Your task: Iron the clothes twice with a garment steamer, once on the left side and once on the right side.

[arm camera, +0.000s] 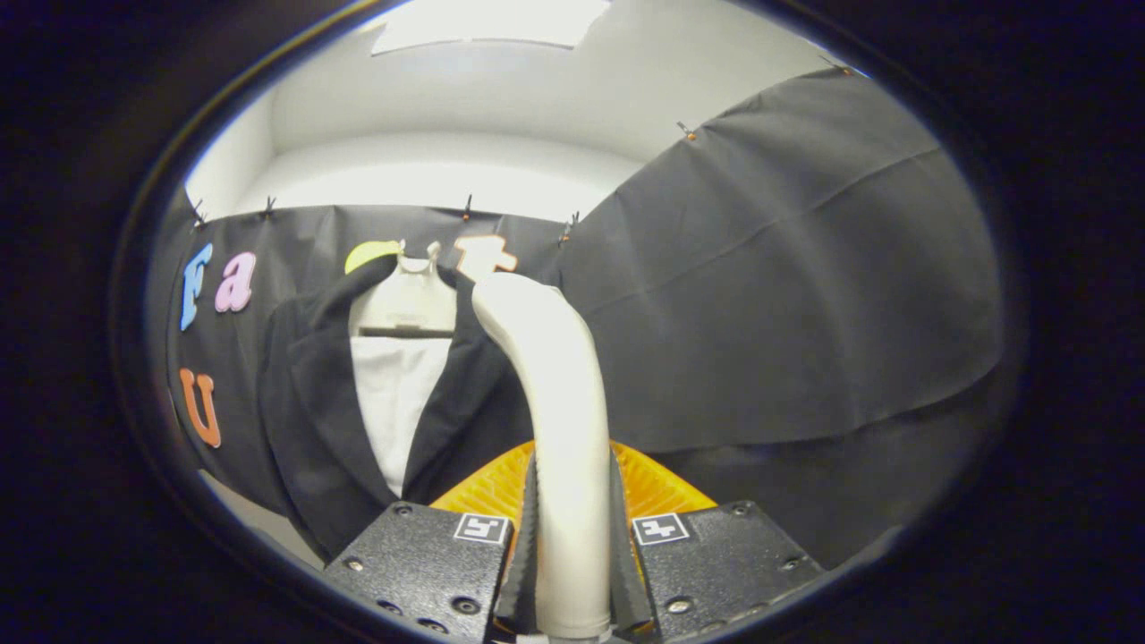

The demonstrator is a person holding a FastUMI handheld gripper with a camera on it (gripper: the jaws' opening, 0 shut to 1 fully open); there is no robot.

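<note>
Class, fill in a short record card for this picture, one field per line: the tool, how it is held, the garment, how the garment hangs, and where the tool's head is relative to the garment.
tool: garment steamer, pale curved body
grip: hand-held gripper shut on the steamer's handle, one finger pressing each side
garment: dark jacket over a white shirt
support: hanger against the black cloth wall
tool position: steamer head up near the jacket's collar, on the jacket's side nearer the steamer; contact cannot be told
</note>
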